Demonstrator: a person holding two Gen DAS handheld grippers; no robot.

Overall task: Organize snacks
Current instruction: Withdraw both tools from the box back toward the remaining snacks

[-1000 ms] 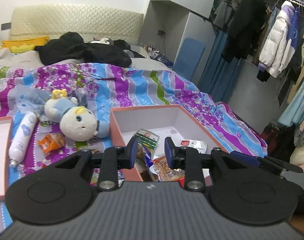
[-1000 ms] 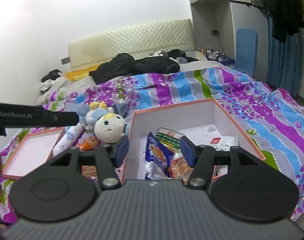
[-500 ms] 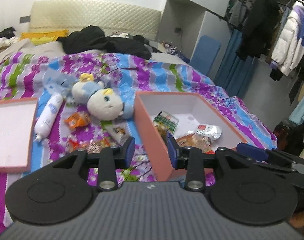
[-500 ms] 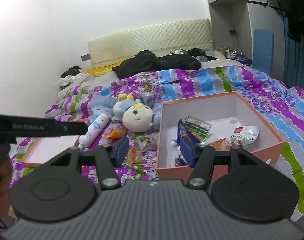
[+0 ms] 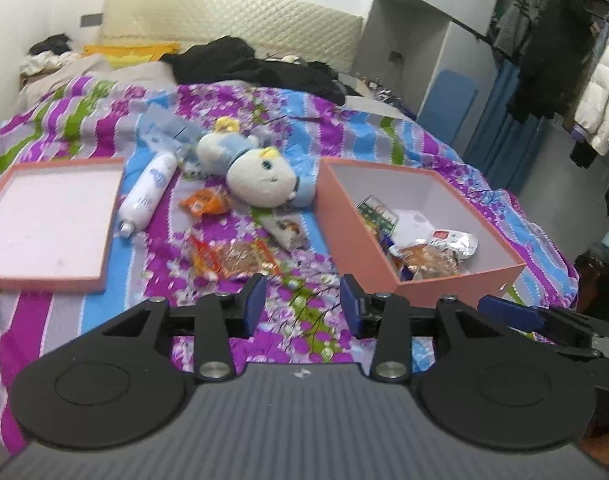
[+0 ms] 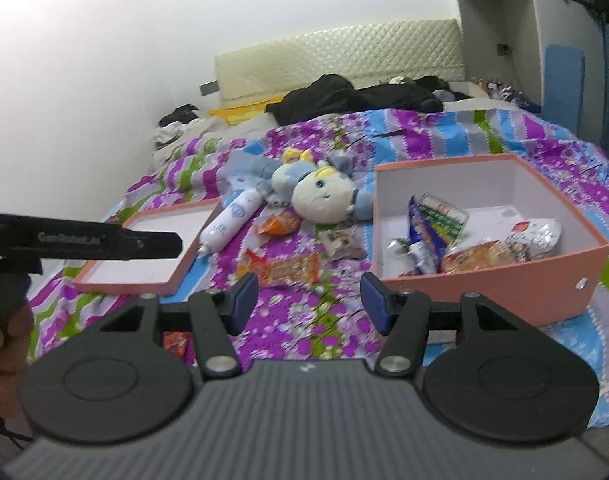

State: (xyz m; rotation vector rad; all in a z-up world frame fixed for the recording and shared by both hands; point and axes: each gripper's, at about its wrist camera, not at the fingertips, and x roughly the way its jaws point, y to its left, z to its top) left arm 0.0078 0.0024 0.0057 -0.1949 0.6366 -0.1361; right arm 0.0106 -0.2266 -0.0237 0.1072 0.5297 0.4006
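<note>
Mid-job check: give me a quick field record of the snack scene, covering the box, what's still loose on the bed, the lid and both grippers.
box: pink box, open, on the bedspread, several packets inside
loose snacks: long orange packet, small orange packet, pale wrapped packet
other items: plush doll, white bottle lying down
lid: pink lid, upturned, left of the snacks
left gripper: jaws opening, nothing between them
right gripper: open, empty
</note>
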